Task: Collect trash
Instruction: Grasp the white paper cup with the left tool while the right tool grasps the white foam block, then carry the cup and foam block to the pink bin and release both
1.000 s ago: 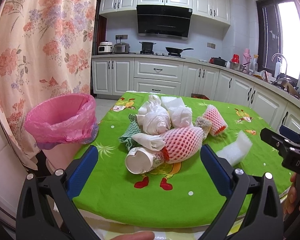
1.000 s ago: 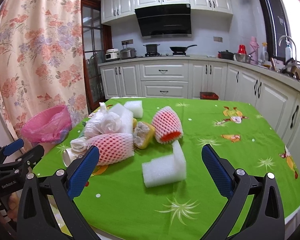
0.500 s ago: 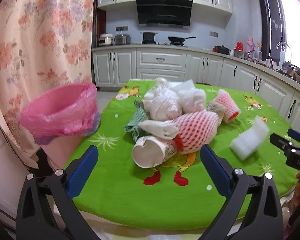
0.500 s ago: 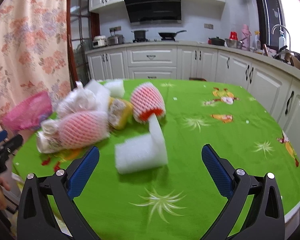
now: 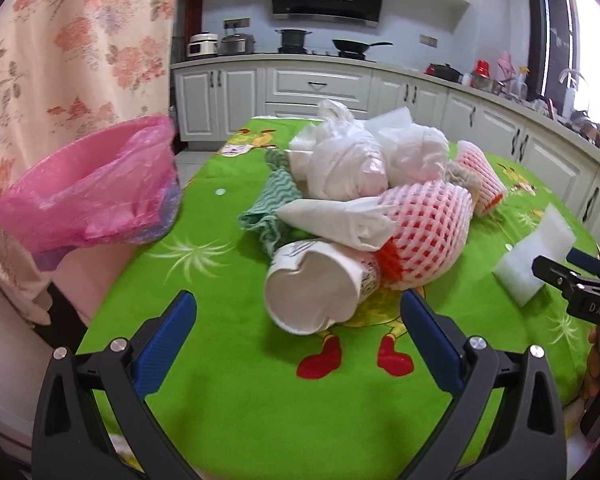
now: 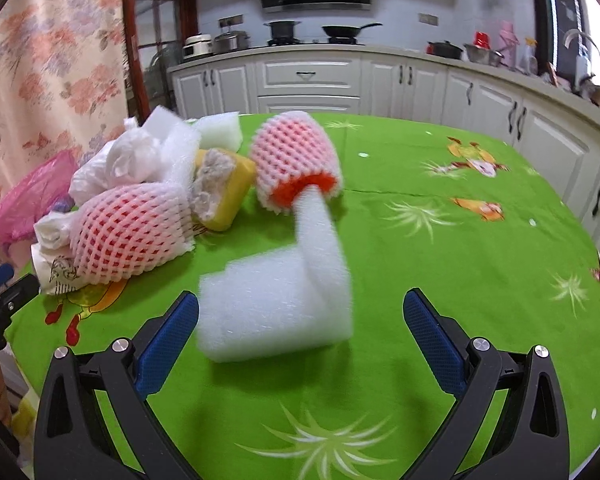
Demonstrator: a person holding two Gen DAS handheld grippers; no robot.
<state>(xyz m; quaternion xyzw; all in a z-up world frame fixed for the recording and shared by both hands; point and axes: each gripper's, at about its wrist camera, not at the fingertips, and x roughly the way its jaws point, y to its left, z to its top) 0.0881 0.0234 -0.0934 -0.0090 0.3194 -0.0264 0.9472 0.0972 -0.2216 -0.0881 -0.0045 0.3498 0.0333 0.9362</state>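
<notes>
A heap of trash lies on the green tablecloth (image 5: pixel 228 392). In the left wrist view a white paper cup (image 5: pixel 318 288) lies on its side just beyond my open left gripper (image 5: pixel 298 336), with a pink foam net (image 5: pixel 428 228), white plastic bags (image 5: pixel 348 164) and a green cloth (image 5: pixel 270 208) behind it. In the right wrist view a bent white foam piece (image 6: pixel 276 300) lies between the tips of my open right gripper (image 6: pixel 300 328). Further off are two pink foam nets (image 6: pixel 132 232) (image 6: pixel 296 160) and a yellow sponge (image 6: pixel 224 188).
A bin lined with a pink bag (image 5: pixel 88 192) stands off the table's left edge, beside a floral curtain (image 5: pixel 60 52). Kitchen cabinets (image 5: pixel 320 88) and a cluttered counter run along the back and right. The right gripper shows at the left wrist view's right edge (image 5: pixel 580 292).
Both grippers have moved forward over the table. The cup now lies close to the left gripper and the white foam piece sits between the right gripper's tips. Jaws stay open.
</notes>
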